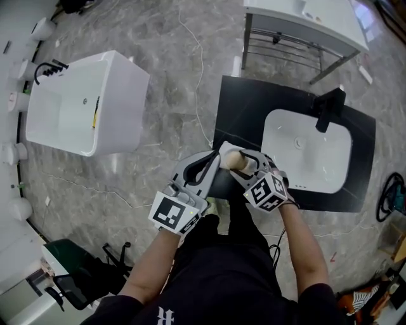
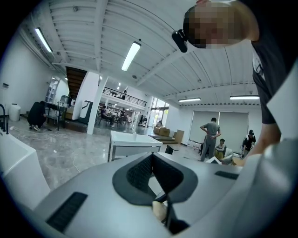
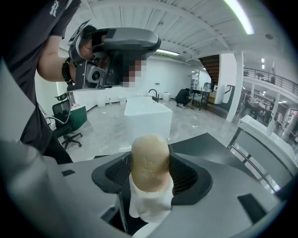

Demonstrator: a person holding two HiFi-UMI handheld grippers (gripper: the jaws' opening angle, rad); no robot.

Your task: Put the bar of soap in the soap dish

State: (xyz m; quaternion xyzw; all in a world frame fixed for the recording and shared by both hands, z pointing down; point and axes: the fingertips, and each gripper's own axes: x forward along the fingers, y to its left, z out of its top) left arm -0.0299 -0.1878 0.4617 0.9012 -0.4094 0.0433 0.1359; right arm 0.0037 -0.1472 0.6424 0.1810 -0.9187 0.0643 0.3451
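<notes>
My right gripper [image 1: 246, 162] [image 3: 149, 181] is shut on a beige bar of soap [image 1: 234, 159] [image 3: 149, 158], which stands upright between its dark pads. A white soap dish [image 1: 226, 150] [image 3: 148, 207] sits right under and against the soap. My left gripper [image 1: 217, 160] [image 2: 165, 204] faces the right one, jaws closed, apparently pinching the dish's rim [image 2: 155, 185]. A sliver of the soap [image 2: 159, 210] shows past its tips. Both grippers meet over the left front corner of the black counter [image 1: 241, 105].
The counter holds a white basin [image 1: 307, 152] with a black tap [image 1: 328, 108]. A white bathtub [image 1: 82, 105] stands on the marble floor to the left, and a white table [image 1: 304, 19] at the back. An office chair [image 1: 76, 279] is at lower left. Cables lie on the floor.
</notes>
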